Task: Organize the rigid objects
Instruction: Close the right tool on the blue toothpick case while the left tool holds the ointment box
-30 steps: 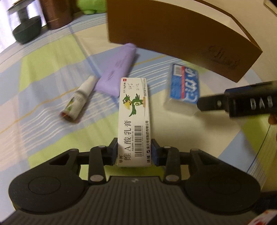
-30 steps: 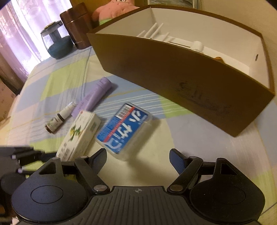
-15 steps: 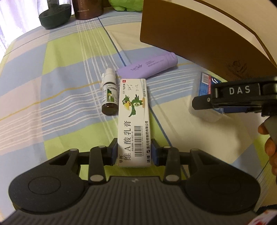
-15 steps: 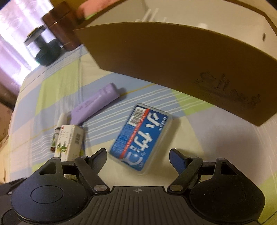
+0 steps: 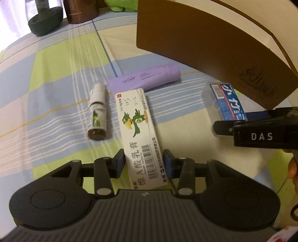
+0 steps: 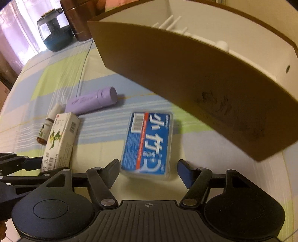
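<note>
2 grippers: left gripper [image 5: 143,162] loosening around the tilted white carton [image 5: 140,134], previously pinched straight; right gripper [image 6: 148,172] narrowing, unclamped, around the blurred blue case [image 6: 147,143]

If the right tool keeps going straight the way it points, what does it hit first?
Most likely the blue-labelled clear case, lying between the closing, not yet touching jaws of the right tool; depth is unclear.

— Checked cloth [image 5: 55,78] in blue, green and cream underneath; dark glass-topped jar [image 6: 55,29] at far edge.
— Brown cylinder [image 5: 82,9] just beside jar; green plush [image 5: 119,5] behind; pink curtain [image 6: 22,28] at left.
</note>
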Demonstrator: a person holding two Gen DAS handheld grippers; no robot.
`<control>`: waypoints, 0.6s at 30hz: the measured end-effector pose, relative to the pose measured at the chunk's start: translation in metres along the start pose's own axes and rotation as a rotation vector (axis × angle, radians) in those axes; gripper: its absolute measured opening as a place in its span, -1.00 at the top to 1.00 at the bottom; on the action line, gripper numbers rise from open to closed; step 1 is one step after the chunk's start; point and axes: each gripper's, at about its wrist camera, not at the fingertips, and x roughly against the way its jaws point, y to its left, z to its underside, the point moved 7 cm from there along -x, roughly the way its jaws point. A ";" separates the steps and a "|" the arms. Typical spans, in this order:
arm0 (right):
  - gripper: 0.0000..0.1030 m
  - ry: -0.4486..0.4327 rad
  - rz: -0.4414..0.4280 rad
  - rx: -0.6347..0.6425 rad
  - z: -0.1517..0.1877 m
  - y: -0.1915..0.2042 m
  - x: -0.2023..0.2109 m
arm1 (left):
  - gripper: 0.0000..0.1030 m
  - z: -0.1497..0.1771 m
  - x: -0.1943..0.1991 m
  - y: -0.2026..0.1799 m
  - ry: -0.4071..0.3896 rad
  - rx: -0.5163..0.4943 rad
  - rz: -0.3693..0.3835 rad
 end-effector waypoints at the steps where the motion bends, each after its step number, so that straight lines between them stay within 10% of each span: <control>1: -0.30 0.000 -0.003 0.001 -0.002 0.001 -0.002 | 0.26 -0.003 -0.002 0.000 0.001 0.003 -0.001; 18: -0.04 0.028 -0.046 0.139 0.035 0.006 0.013 | 0.35 0.023 0.012 -0.010 0.054 -0.033 0.023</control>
